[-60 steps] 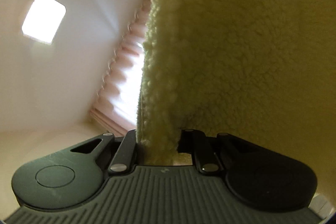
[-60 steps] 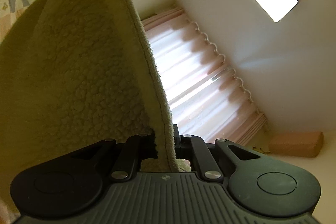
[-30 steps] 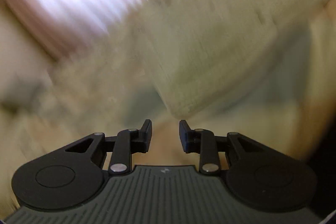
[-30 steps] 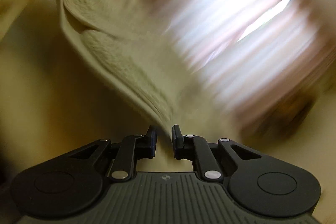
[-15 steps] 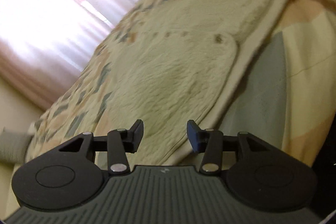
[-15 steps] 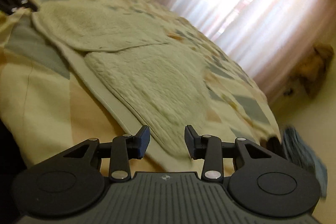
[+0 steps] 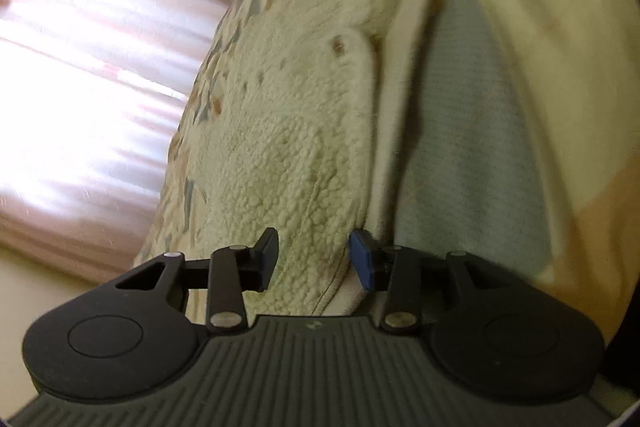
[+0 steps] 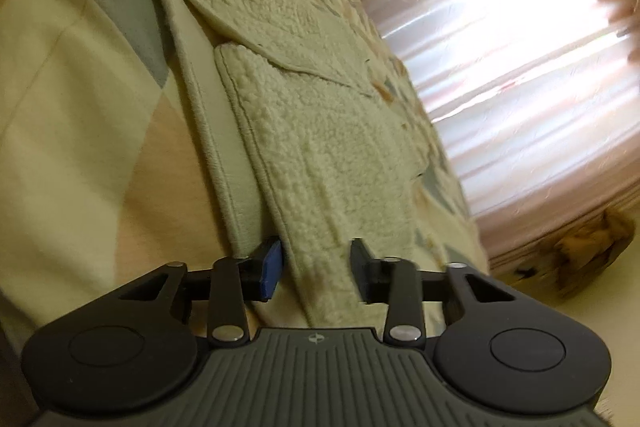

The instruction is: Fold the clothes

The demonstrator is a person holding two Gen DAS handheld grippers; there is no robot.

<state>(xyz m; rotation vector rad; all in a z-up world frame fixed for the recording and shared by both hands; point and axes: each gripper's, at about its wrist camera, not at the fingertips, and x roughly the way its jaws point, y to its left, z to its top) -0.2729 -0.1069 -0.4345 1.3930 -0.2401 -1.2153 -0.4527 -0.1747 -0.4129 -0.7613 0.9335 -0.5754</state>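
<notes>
On the patchwork bedspread [image 7: 500, 147], left wrist view: fleece garment [image 7: 288, 131] lies flat, unfolded, toward twelve o'clock; left gripper [image 7: 314, 259] jaws, just closing, straddle its hem unpinched

Right wrist view: right gripper [image 8: 316, 269] likewise; folds remain

Left gripper [image 7: 314, 259]: black plastic body, ribbed grey top, round side discs, silver rivets, one blue pad. Right gripper [image 8: 316, 263]: same build seen; small emblem, perhaps logo.

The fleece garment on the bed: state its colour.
Cream fleece garment, clearest in the right wrist view.
</notes>
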